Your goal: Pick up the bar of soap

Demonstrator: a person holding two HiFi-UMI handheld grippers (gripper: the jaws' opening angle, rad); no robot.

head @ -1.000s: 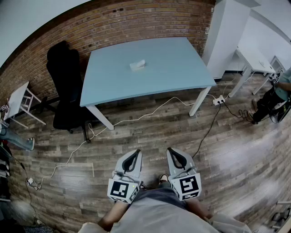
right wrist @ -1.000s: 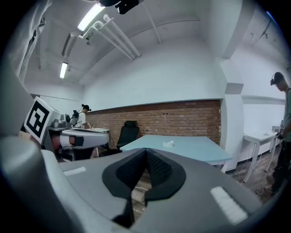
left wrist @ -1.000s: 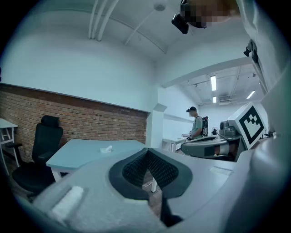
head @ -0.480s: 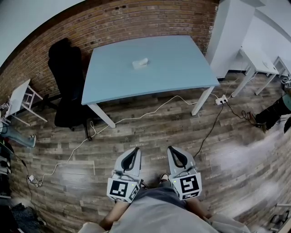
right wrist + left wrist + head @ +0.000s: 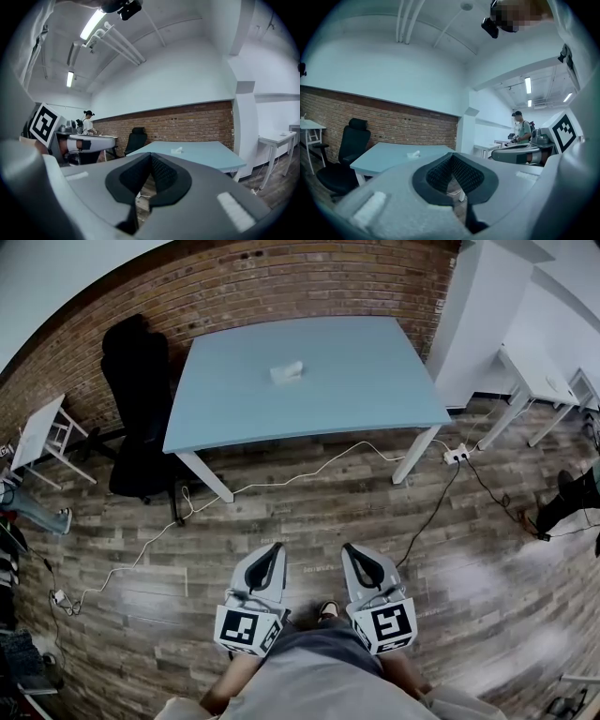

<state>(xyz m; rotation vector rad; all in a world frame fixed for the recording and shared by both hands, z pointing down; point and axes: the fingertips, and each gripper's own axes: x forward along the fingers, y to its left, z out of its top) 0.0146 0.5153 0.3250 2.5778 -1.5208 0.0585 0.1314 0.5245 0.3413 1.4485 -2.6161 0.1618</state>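
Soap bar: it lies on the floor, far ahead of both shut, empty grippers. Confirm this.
Wrong: the bar of soap lies on the blue table, not on the floor, as the head view shows. It is far ahead of the left gripper and right gripper, both shut and empty.

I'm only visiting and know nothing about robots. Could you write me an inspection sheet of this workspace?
Surface: light blue rectangular table, holding only one item.
Job's things: small white bar of soap, lying near the table's middle, untouched.
Clutter: nothing seen.
Grippers: left tongs and right tongs both shut and empty, held low by the person, far from the table.
Cables: white cable and black cable trail over the wooden floor near a white power strip.
Surroundings: black office chair left of the table, red brick wall behind.
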